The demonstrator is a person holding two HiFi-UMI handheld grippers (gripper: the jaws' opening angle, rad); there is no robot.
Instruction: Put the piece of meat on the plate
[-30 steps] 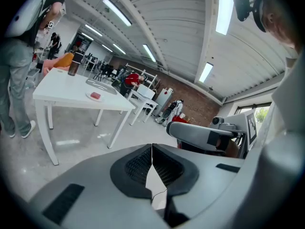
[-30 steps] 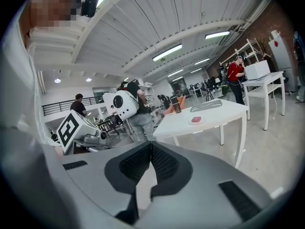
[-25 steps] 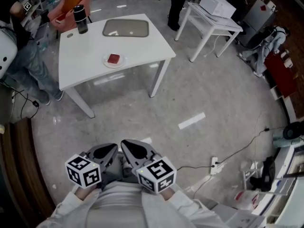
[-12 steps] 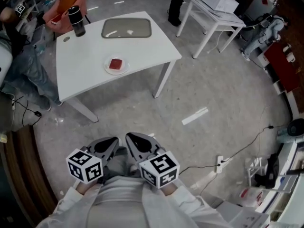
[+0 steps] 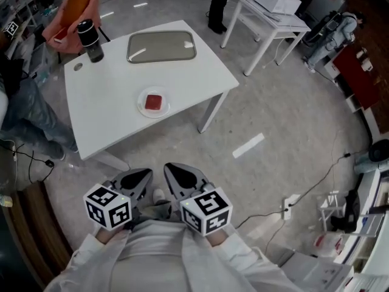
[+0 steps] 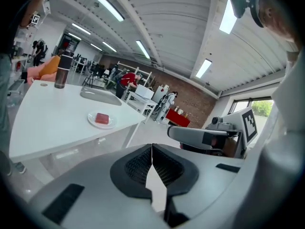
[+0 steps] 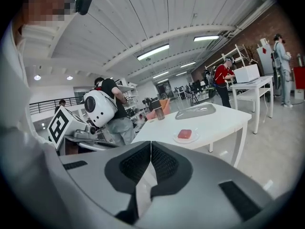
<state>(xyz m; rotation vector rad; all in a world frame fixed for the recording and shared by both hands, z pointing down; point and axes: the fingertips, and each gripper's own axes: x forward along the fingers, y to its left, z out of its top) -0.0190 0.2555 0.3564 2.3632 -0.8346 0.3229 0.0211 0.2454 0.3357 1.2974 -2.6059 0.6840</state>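
I see open floor [image 5: 243,120] between me and the table [image 5: 103,111]; only a flat tape strip [image 5: 248,145] lies on it. Table's near edge and right corner are free to approach. Top is bare all round the plate [image 5: 142,107], open from above. Tray [image 5: 161,46] lies behind it at the far edge, apart. Tumbler [image 5: 90,40] stands upright at the far left corner, well apart. A person [image 5: 24,111] crowds the table's left side.

- table [image 5: 109,102], upper left: white, smooth, faint sheen
- tray [image 5: 161,46] on it: grey, metal look, dull shine
- floor [image 5: 292,114]: concrete look, polished, glossy
- pads [image 6: 136,168] of left gripper [image 6: 151,148]: black, fine-textured, matt
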